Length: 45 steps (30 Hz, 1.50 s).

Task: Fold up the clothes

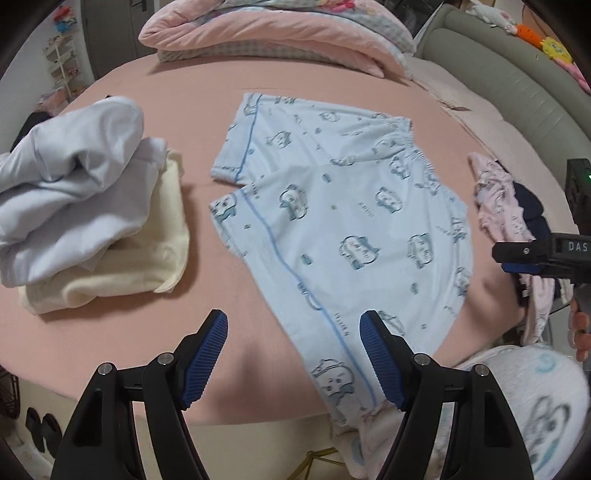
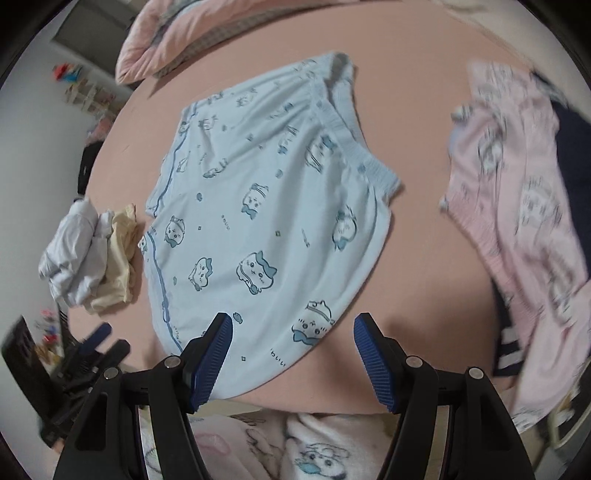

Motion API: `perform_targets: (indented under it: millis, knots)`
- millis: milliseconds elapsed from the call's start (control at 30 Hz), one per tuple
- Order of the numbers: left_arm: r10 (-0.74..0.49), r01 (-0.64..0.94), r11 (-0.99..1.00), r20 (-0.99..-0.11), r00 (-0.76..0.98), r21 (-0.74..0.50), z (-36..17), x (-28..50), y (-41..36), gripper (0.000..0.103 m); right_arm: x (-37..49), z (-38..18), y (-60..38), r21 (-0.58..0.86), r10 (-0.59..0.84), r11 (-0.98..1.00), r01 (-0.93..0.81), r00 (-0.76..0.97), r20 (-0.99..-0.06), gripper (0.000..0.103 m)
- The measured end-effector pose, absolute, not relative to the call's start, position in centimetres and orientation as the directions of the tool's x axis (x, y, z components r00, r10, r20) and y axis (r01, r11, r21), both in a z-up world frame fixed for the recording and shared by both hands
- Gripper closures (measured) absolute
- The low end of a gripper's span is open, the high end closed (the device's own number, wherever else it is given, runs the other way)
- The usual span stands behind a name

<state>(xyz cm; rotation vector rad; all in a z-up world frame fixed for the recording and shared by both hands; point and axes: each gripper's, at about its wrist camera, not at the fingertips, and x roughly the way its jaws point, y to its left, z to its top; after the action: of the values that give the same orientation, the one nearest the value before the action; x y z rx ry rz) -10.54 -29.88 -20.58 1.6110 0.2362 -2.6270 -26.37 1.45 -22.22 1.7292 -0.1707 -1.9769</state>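
While both grippers hang over the near edge of the bed (image 1: 122, 343), a pair of light blue pajama shorts (image 1: 332, 221) printed with cartoon animals lies spread flat in the middle of the pink sheet, its elastic waistband (image 2: 343, 122) toward the far right and its two legs pointing toward the left, each leg edged with a darker blue stripe. The left gripper (image 1: 293, 354) has its blue ribbed pads standing apart with nothing clamped; the lower leg of the shorts lies beneath the gap, and the fabric's corner hangs over the bed edge under the right-hand pad. The right gripper (image 2: 293, 354) likewise stands with its jaws apart and nothing held, poised above the near hem of the shorts, its left-hand pad over the cloth and its right-hand pad over bare sheet. To the left of the shorts sits a stack of folded clothes: a pale lavender-white garment (image 1: 70, 199) resting on a cream one (image 1: 122, 266). On the right side of the bed lies a heap of unfolded laundry, a pink printed garment (image 2: 517, 192) over something dark navy (image 2: 572, 136). A rolled pink quilt (image 1: 266, 33) lies at the far end, with a grey-green padded headboard (image 1: 517, 85) to the right. In the left wrist view, the person's hand (image 1: 580, 325) appears at the right edge.
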Motion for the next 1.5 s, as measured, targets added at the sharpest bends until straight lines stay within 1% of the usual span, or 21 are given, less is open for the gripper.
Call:
perform_targets:
  millis: [100, 233, 433, 567, 600, 633, 733, 900, 967, 1067, 1100, 1133, 1167, 1200, 1267, 1333, 1400, 1467, 1500]
  knots:
    - [0.075, 0.113, -0.984, -0.890, -0.449, -0.140, -21.5, -10.3, -30.1, 0.030, -26.5, -23.8, 2.1, 0.473, -0.490, -0.853, 0.222, -0.025, -0.871, 0.035]
    - [0.118, 0.105, -0.977, -0.885, -0.451, -0.184, -22.7, -9.9, -30.1, 0.030, -26.4, -26.2, 2.7, 0.588, -0.588, -0.798, 0.131, 0.041, -0.808, 0.035]
    - [0.160, 0.090, -0.970, -0.876, -0.455, -0.225, -23.9, -10.1, -29.8, 0.030, -26.1, -29.7, 2.5, 0.693, -0.685, -0.721, 0.023, 0.124, -0.718, 0.035]
    - [0.169, 0.058, -0.974, -0.871, -0.460, -0.220, -24.0, -10.9, -28.9, 0.030, -26.1, -31.2, 2.1, 0.743, -0.739, -0.669, -0.025, 0.132, -0.661, 0.034]
    - [0.175, 0.049, -0.974, -0.870, -0.462, -0.221, -24.0, -11.1, -28.6, 0.030, -26.4, -31.4, 2.0, 0.758, -0.755, -0.651, -0.041, 0.133, -0.642, 0.030]
    - [0.184, 0.039, -0.973, -0.868, -0.460, -0.227, -24.1, -11.4, -28.5, 0.030, -26.6, -31.6, 2.0, 0.772, -0.771, -0.633, -0.055, 0.134, -0.622, 0.029]
    - [0.222, -0.004, -0.969, -0.866, -0.448, -0.247, -24.5, -12.4, -27.8, 0.030, -27.0, -32.1, 1.9, 0.803, -0.808, -0.588, -0.098, 0.120, -0.577, 0.029]
    - [0.365, -0.150, -0.931, -0.847, -0.387, -0.333, -25.4, -14.3, -25.8, 0.030, -27.7, -33.2, 1.3, 0.846, -0.863, -0.504, -0.176, 0.074, -0.499, 0.029]
    - [0.363, -0.191, -0.931, -0.854, -0.372, -0.313, -25.6, -14.8, -24.6, 0.029, -27.8, -33.3, 0.8, 0.854, -0.873, -0.487, -0.183, 0.066, -0.484, 0.029]
    - [0.326, -0.235, -0.938, -0.877, -0.353, -0.254, -26.0, -15.5, -22.7, 0.028, -27.7, -33.2, 0.2, 0.853, -0.872, -0.488, -0.184, 0.062, -0.485, 0.032]
    - [0.317, -0.248, -0.939, -0.883, -0.347, -0.239, -26.1, -15.8, -22.1, 0.028, -27.6, -33.2, 0.1, 0.852, -0.871, -0.491, -0.184, 0.061, -0.488, 0.037]
    - [0.323, -0.255, -0.936, -0.883, -0.340, -0.244, -26.1, -15.9, -21.8, 0.028, -27.6, -33.3, 0.4, 0.843, -0.862, -0.505, -0.188, 0.065, -0.502, 0.047]
    - [0.335, -0.259, -0.931, -0.880, -0.336, -0.256, -26.1, -16.1, -21.5, 0.028, -27.5, -33.4, 0.6, 0.833, -0.854, -0.518, -0.192, 0.068, -0.515, 0.053]
    - [0.344, -0.259, -0.929, -0.878, -0.333, -0.265, -26.1, -16.2, -21.3, 0.028, -27.5, -33.6, 0.8, 0.825, -0.847, -0.530, -0.197, 0.072, -0.527, 0.062]
    - [0.345, -0.246, -0.930, -0.877, -0.335, -0.272, -26.0, -16.5, -21.2, 0.028, -27.5, -34.3, 1.6, 0.830, -0.862, -0.502, -0.244, 0.070, -0.501, 0.068]
    - [0.354, -0.237, -0.929, -0.874, -0.333, -0.285, -26.0, -16.7, -21.1, 0.028, -27.6, -35.2, 2.0, 0.825, -0.874, -0.478, -0.301, 0.071, -0.480, 0.080]
    - [0.366, -0.240, -0.924, -0.871, -0.329, -0.298, -25.8, -16.7, -20.8, 0.028, -27.6, -35.7, 2.2, 0.819, -0.876, -0.472, -0.326, 0.074, -0.476, 0.087]
    - [0.353, -0.251, -0.927, -0.876, -0.327, -0.280, -25.6, -16.7, -20.2, 0.026, -27.5, -36.0, 2.3, 0.813, -0.876, -0.472, -0.340, 0.078, -0.476, 0.090]
    - [0.343, -0.257, -0.929, -0.881, -0.327, -0.267, -25.5, -16.8, -19.8, 0.023, -27.4, -36.0, 2.4, 0.810, -0.874, -0.475, -0.343, 0.080, -0.479, 0.092]
